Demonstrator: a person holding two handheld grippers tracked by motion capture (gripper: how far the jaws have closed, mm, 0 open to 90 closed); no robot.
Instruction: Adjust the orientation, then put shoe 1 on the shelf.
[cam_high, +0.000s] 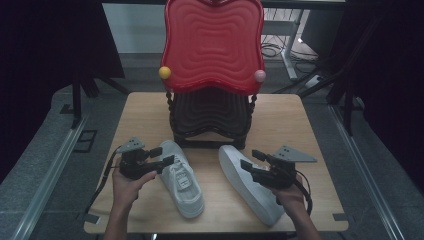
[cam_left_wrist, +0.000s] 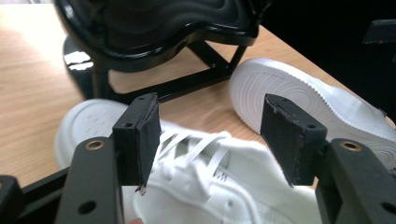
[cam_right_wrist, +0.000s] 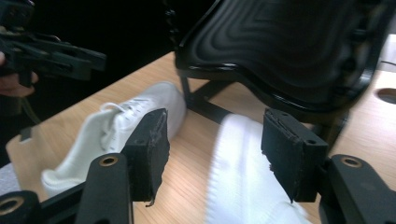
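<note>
Two white lace-up sneakers are shown on a light wooden counter, near a black-and-red wavy moulded stand placed at the far middle. The left sneaker is set upright, sole down, its laces visible. The right sneaker is laid on its side, its ribbed white sole turned towards the left one. The left tool is held just above the left sneaker's far end, jaws wide apart, nothing gripped. The right tool is held over the right sneaker, jaws likewise spread and empty.
</note>
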